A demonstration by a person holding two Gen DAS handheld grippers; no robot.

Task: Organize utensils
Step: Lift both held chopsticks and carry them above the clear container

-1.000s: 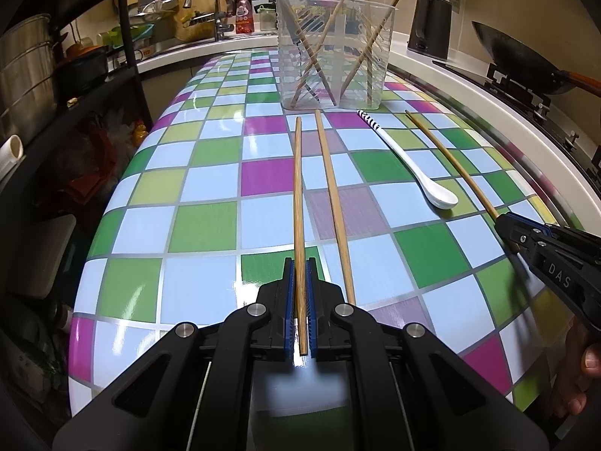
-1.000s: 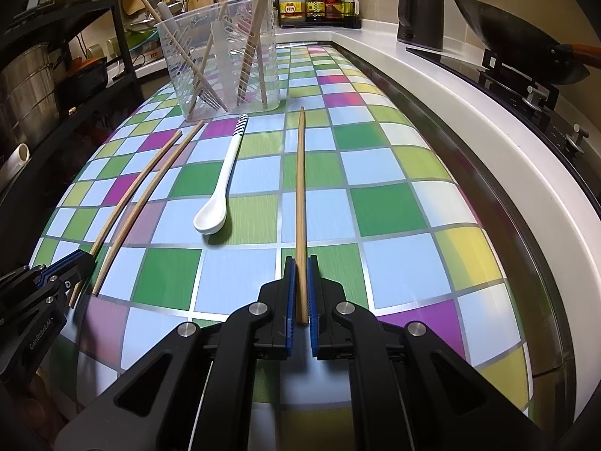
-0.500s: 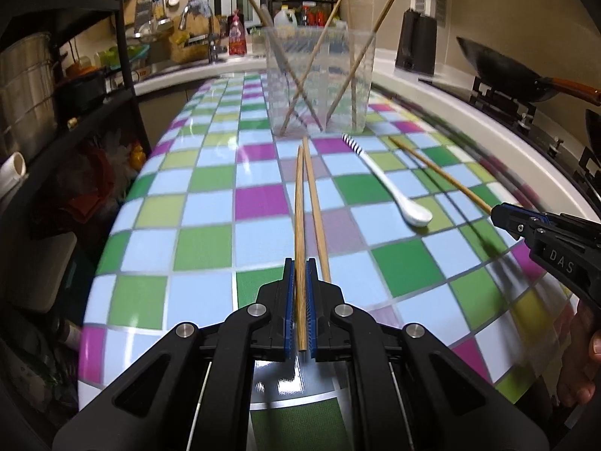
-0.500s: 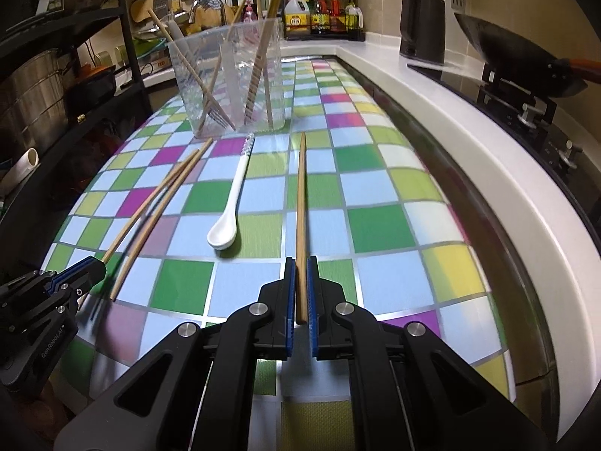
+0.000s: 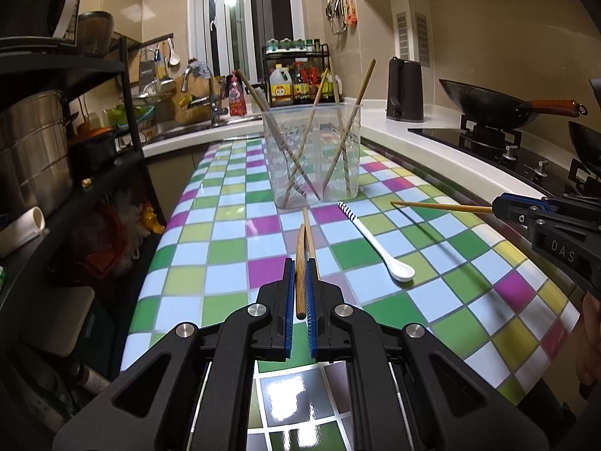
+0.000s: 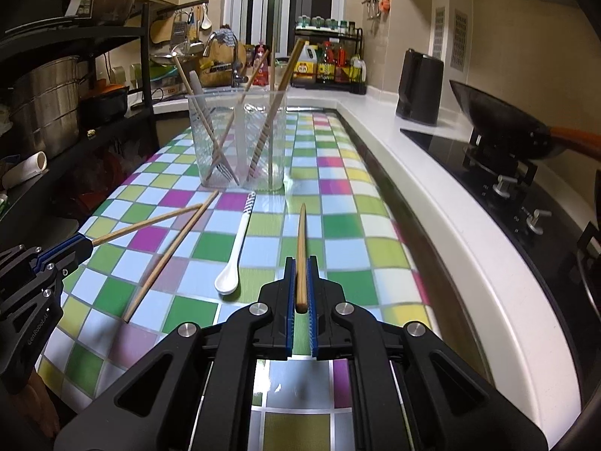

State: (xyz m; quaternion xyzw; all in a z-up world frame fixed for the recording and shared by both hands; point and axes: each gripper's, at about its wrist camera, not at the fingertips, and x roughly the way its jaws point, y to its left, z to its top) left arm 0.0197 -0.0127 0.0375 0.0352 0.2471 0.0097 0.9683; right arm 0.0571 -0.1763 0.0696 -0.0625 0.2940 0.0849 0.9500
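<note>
where checks gleam, slim wooden chopstick (image 5: pixel 300 263) in left gripper (image 5: pixel 299 293)

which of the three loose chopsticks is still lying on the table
The chopstick between the two grippers, left of the white spoon, lies flat on the checked table. The other two are lifted, one clamped in the left gripper, one in the right gripper.

I see a narrow kitchen with beige walls (image 5: pixel 488 37). A tall window (image 5: pixel 240 18) stands dark at the far end behind a sink tap (image 6: pixel 225 49). A white counter (image 5: pixel 413 131) runs along the right, bearing a black hob (image 6: pixel 469 158). Black shelving (image 5: pixel 75 67) fills the left.
</note>
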